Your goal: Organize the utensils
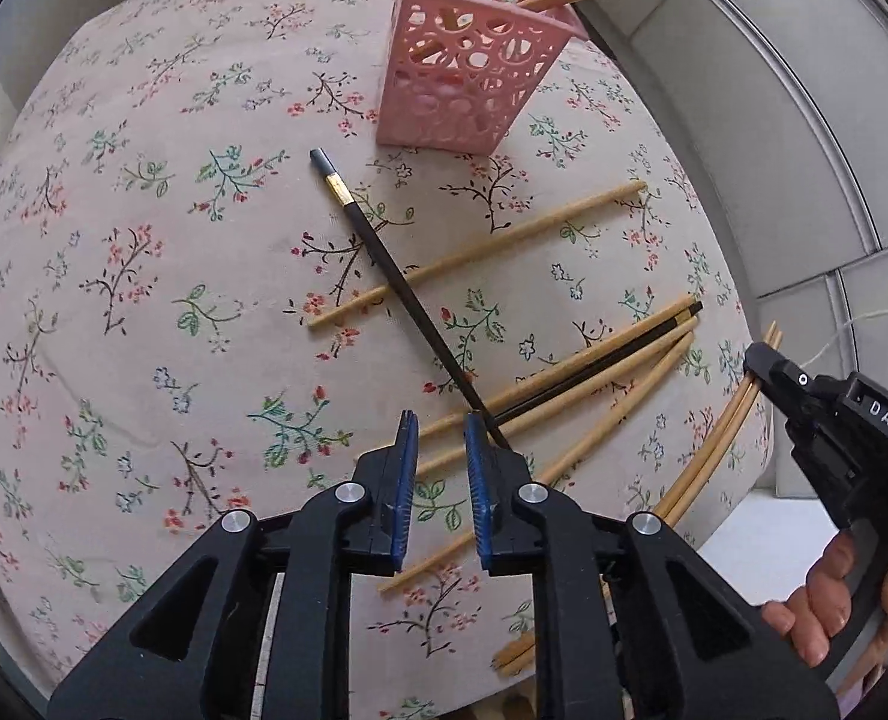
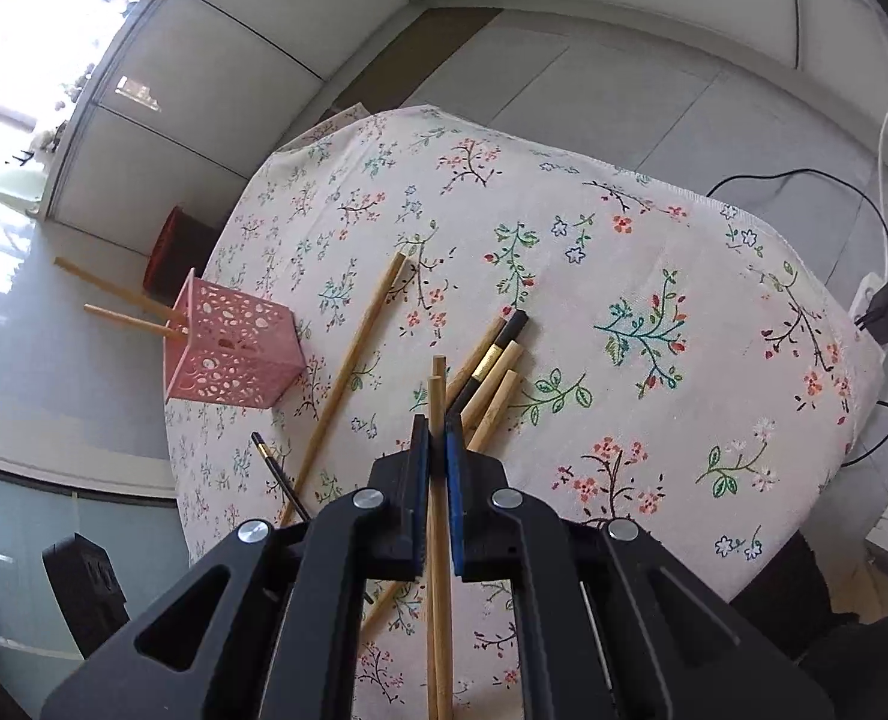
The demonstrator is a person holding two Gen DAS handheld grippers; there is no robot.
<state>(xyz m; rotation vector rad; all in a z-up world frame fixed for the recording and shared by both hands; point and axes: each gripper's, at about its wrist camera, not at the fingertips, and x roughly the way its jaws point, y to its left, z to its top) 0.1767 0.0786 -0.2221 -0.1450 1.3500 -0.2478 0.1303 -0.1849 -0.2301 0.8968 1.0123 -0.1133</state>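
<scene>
While the right hand-held gripper [image 2: 437, 441] pinches two chopsticks [image 2: 437, 396], keep them parallel toward the basket [image 2: 234, 354] far left; the left hand-held gripper [image 1: 439, 420] stays out, spread.

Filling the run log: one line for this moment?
left gripper: open | right gripper: shut on wooden chopsticks | pink holder: two inside

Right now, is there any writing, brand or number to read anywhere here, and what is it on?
"DAS": white letters on the black body of the right gripper, seen from the left wrist.
Nothing else is readable: the pink basket, chopsticks and floral tablecloth carry no text.
</scene>
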